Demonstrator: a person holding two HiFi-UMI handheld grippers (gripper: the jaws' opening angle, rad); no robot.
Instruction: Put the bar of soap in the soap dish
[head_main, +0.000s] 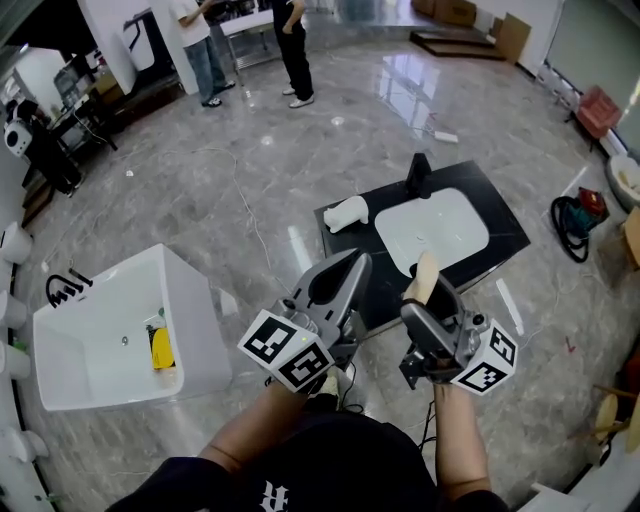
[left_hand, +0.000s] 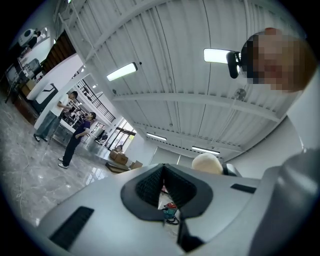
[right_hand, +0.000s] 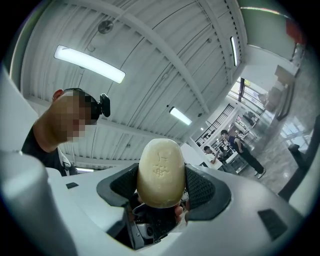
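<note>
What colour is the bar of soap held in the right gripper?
The bar of soap is pale cream, embossed on its face; clearest in the right gripper view.

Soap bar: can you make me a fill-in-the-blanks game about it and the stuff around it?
1. The bar of soap is gripped by the claw in the person's ____ hand.
2. The left claw is shut and holds ____.
3. The counter around the white sink is coloured ____.

Missing words: right; nothing; black.
</note>
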